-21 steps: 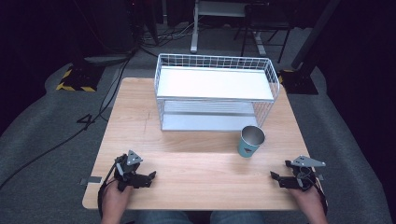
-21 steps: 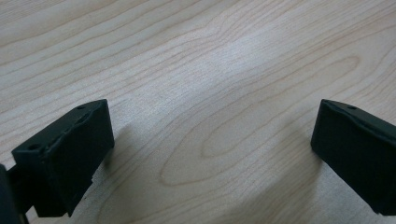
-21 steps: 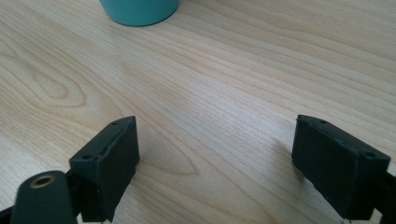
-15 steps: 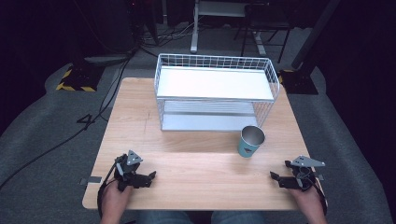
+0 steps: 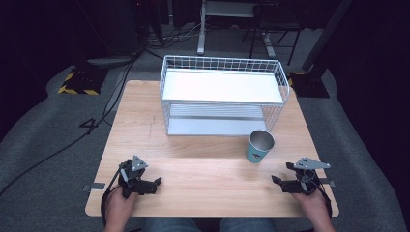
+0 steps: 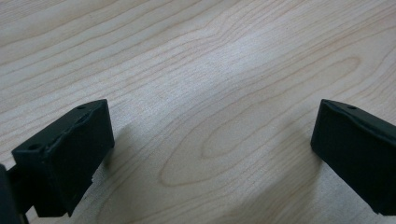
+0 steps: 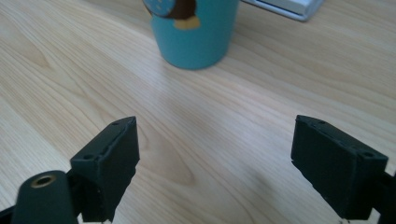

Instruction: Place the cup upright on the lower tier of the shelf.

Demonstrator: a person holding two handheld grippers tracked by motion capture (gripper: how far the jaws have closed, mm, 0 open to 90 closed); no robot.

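Left claw [image 5: 151, 183]: black two-jaw tool held in the person's left hand [image 5: 118, 203], low over the near left part of the surface; in the left gripper view [image 6: 212, 140] its jaws stand wide apart with bare wood grain between them, holding nothing.
Right claw [image 5: 280, 182]: black two-jaw tool with a grey three-cornered plate on top, held in the person's right hand [image 5: 312, 205] at the near right part of the surface; in the right gripper view [image 7: 215, 149] its jaws gape wide and hold nothing.
Surface [image 5: 203, 164]: pale wooden tabletop with plain grain, set on grey carpet.
Cup [image 5: 260, 146]: teal tapered metal cup with a silvery inside, standing upright on the surface just in front of the rack's right front corner, forward and to the left of the right claw and well apart from it; in the right gripper view [image 7: 196, 32] its lower wall, bearing a brown and orange printed figure, sits ahead of the open jaws.
Rack [image 5: 222, 96]: white two-tier wire rack with a flat white top shelf and a railing of wire mesh, standing at the far middle of the surface.
Floor: black cables [image 5: 53, 150] trail across the grey carpet at left, beside a yellow-and-black striped base [image 5: 77, 82].
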